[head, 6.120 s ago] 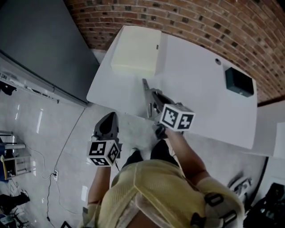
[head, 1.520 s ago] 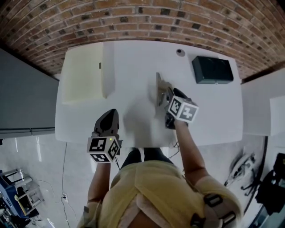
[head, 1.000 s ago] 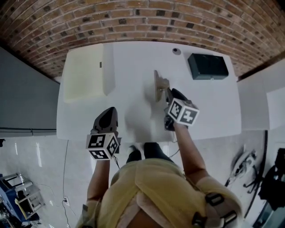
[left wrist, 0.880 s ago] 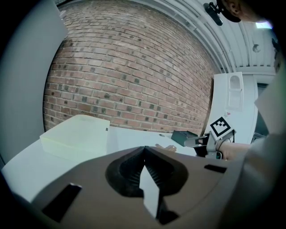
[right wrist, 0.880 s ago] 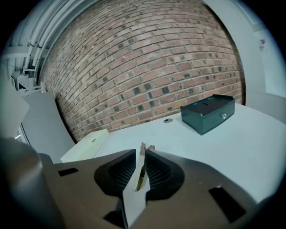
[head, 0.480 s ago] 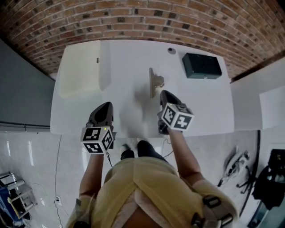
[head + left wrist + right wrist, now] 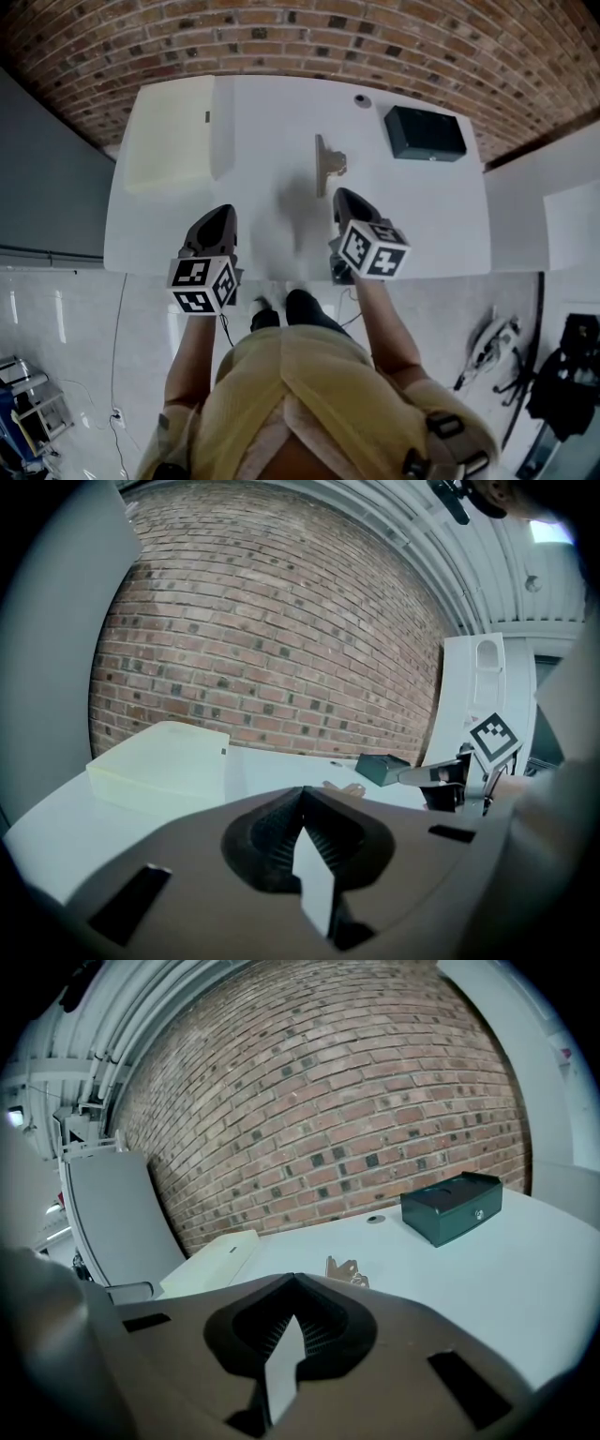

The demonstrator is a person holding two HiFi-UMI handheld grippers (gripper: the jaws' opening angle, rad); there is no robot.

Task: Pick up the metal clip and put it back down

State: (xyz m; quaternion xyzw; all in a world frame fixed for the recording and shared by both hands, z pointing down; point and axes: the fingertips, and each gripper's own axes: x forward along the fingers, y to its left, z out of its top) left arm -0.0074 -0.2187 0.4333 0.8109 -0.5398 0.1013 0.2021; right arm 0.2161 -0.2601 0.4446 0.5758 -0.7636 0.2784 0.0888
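Metal clip [image 7: 327,167] on white table [image 7: 422,216] (apart from both); right hand-held gripper [image 7: 345,199] clenched, empty; left hand-held gripper [image 7: 217,219] likewise.

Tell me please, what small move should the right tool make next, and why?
Probably draw the right tool back to the table edge beside the left tool. The metal clip lies free on the table ahead of it, and both tools are shut and empty, so the task looks done.
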